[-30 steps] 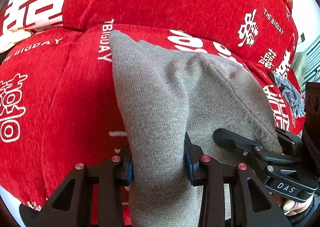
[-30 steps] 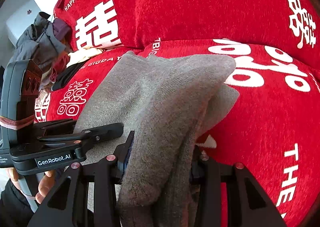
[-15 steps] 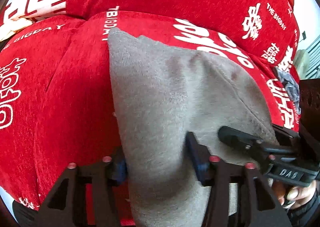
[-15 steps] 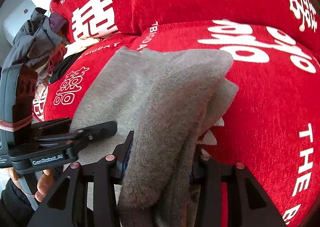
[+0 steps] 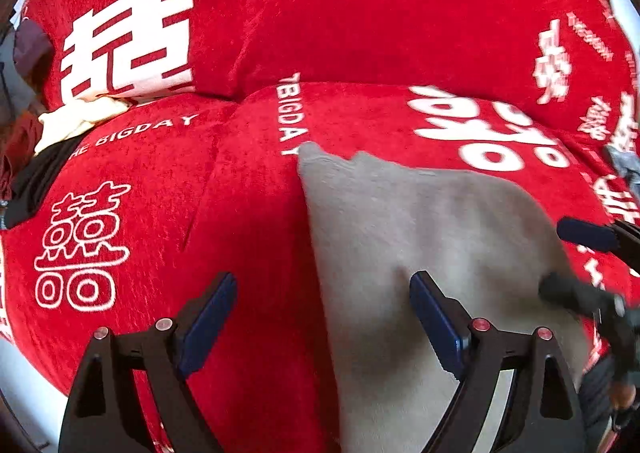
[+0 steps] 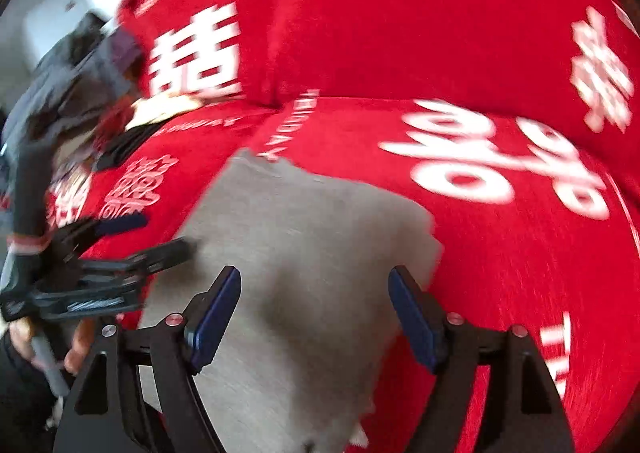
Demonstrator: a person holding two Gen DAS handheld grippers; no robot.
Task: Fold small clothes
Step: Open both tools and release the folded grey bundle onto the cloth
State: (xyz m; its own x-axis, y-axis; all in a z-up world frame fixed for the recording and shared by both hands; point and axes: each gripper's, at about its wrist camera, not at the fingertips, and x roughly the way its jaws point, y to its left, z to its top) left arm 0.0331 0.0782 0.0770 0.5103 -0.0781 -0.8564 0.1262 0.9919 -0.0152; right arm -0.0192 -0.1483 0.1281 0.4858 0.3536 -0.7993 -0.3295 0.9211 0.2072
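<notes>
A grey knit garment [image 5: 424, 253] lies folded flat on the red sofa seat [image 5: 200, 213]. My left gripper [image 5: 324, 317] is open, above the garment's left edge, holding nothing. My right gripper [image 6: 316, 313] is open over the garment [image 6: 304, 253], holding nothing. The right gripper also shows at the right edge of the left wrist view [image 5: 584, 265]. The left gripper shows at the left of the right wrist view [image 6: 120, 253], beside the garment's left edge. The right wrist view is blurred by motion.
The red sofa back cushion [image 5: 360, 13] with white lettering rises behind the seat. A pile of dark and cream clothes [image 6: 80, 93] lies at the sofa's left end. Another grey cloth [image 5: 624, 165] lies at the far right.
Both grippers have opened and let go of the grey garment, which now lies flat on the seat. Both have pulled back from it, the left one shifting left.
</notes>
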